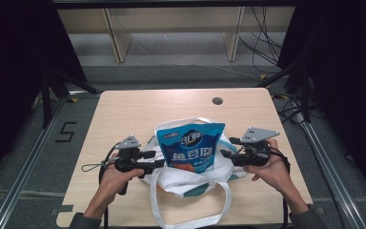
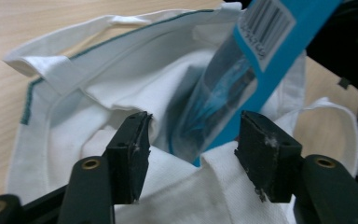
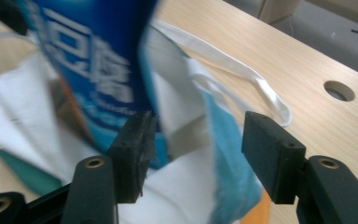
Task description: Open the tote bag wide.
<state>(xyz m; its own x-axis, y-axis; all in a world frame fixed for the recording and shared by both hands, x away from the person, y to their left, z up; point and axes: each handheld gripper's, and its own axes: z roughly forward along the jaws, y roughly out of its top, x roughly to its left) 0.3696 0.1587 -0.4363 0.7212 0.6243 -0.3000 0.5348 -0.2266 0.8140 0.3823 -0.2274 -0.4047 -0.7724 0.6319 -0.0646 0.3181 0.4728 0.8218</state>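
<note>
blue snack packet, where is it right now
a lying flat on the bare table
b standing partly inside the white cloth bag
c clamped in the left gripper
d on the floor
b: the blue snack packet stands with its lower part down in the mouth of the white cloth bag, top sticking up.

A: From where does the high view look?
B: Above the table's (image 1: 124,109) 6 o'clock edge, facing 12.
A: The 2 gripper views?
B: Close; all share the bag (image 1: 190,183) (image 2: 74,107) (image 3: 23,121).
</note>
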